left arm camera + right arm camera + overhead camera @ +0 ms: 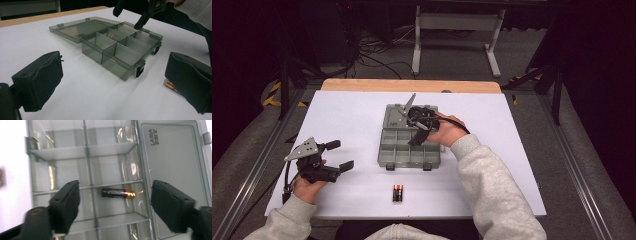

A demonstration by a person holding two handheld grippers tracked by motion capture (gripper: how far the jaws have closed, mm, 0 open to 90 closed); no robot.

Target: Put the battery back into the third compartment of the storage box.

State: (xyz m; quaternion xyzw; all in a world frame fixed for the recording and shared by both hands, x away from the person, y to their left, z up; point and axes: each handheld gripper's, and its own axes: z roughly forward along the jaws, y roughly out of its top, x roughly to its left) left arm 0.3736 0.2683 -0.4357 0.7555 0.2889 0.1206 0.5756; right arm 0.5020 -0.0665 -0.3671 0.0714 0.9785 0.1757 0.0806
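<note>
Lab: dark room, railed rig (pixel 249 165), floor cables (pixel 372 52).

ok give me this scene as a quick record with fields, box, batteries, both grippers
box: clear grey compartment box on the white table, lid open and lying flat
battery in box: one battery lying in a compartment next to the lid
batteries outside: spare batteries on the table near the person
right gripper: open above the boxed battery, holding nothing
left gripper: open, empty, left of the box
</note>
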